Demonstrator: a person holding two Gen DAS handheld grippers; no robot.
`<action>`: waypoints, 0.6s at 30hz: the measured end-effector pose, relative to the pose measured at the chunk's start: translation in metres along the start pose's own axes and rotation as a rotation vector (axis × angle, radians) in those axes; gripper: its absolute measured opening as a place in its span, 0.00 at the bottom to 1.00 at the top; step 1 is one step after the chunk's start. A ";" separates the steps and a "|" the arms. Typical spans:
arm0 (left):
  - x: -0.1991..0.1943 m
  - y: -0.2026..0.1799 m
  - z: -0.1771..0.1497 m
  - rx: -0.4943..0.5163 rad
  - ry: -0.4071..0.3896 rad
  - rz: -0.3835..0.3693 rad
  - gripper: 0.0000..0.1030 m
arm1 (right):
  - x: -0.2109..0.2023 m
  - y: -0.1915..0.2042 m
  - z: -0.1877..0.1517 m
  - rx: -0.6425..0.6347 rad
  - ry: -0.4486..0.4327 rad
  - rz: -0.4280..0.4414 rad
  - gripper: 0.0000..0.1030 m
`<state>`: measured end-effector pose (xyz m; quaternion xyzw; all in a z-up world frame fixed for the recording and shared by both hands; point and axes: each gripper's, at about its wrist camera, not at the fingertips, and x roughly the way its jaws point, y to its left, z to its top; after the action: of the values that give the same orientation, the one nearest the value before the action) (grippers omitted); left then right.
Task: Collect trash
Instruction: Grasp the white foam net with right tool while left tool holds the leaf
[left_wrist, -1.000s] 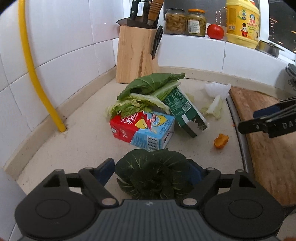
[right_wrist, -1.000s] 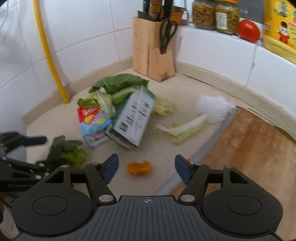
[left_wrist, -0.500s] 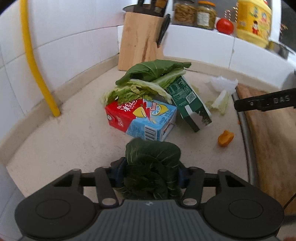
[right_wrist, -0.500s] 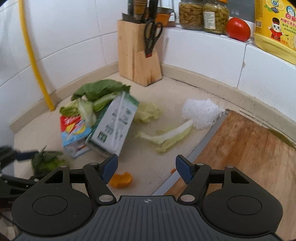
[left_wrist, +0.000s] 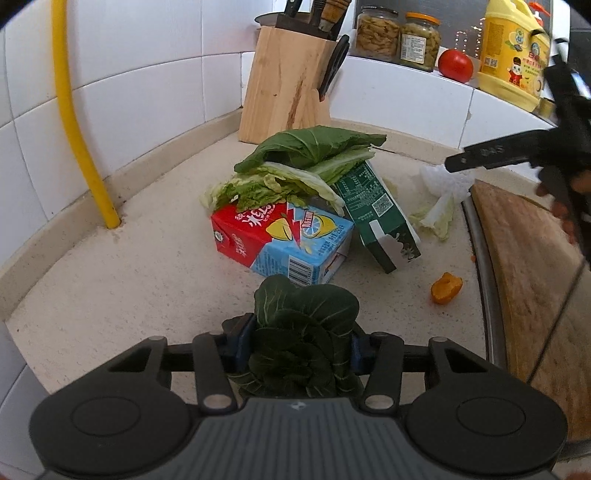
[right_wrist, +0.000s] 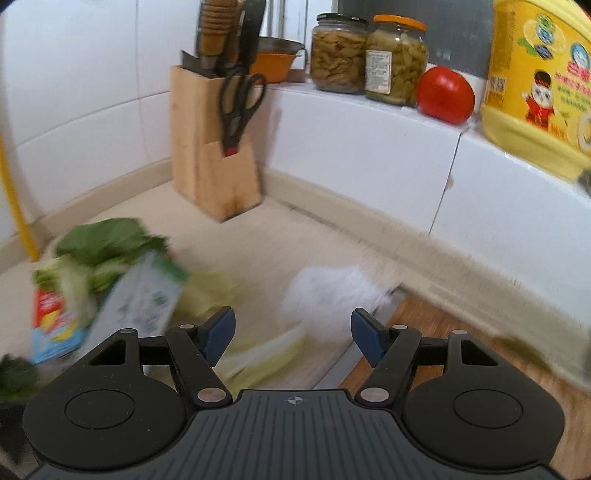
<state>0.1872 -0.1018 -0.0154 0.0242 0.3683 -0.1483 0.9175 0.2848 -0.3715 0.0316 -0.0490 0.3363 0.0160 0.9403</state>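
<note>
A bunch of dark green leaves (left_wrist: 306, 317) sits between the pads of my left gripper (left_wrist: 298, 338), whose jaws are closing and press on it from both sides. Ahead on the counter lie a red-and-blue drink carton (left_wrist: 273, 232), a green milk carton (left_wrist: 380, 210), loose lettuce leaves (left_wrist: 295, 170) on top of them, an orange peel piece (left_wrist: 446, 287), a pale cabbage stalk (left_wrist: 436, 218) and a white crumpled wad (left_wrist: 439, 177). My right gripper (right_wrist: 291, 328) is open and empty, hovering over the white wad (right_wrist: 332, 291) and the cabbage stalk (right_wrist: 266, 354); that view is blurred.
A wooden knife block (left_wrist: 291, 85) with knives and scissors stands in the corner. A wooden cutting board (left_wrist: 528, 266) lies at the right. A yellow pipe (left_wrist: 74, 110) runs down the left wall. Jars (right_wrist: 369, 55), a tomato (right_wrist: 445, 94) and a yellow bottle (right_wrist: 539, 81) stand on the ledge.
The left jaws have closed on the dark green leaves, which now stand squeezed upright. The right gripper has swung back and right, from above the orange peel to the white wad.
</note>
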 end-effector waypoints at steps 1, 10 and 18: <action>0.000 0.000 0.000 -0.003 0.001 -0.002 0.41 | 0.008 -0.003 0.004 -0.001 0.006 -0.015 0.76; 0.003 0.002 0.002 -0.018 0.009 -0.007 0.41 | 0.086 -0.012 0.020 -0.009 0.179 -0.003 0.66; -0.007 0.007 0.006 -0.026 -0.022 -0.006 0.39 | 0.049 -0.008 0.024 0.023 0.170 0.054 0.17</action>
<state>0.1884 -0.0946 -0.0065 0.0096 0.3601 -0.1466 0.9213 0.3383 -0.3769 0.0192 -0.0302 0.4165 0.0334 0.9080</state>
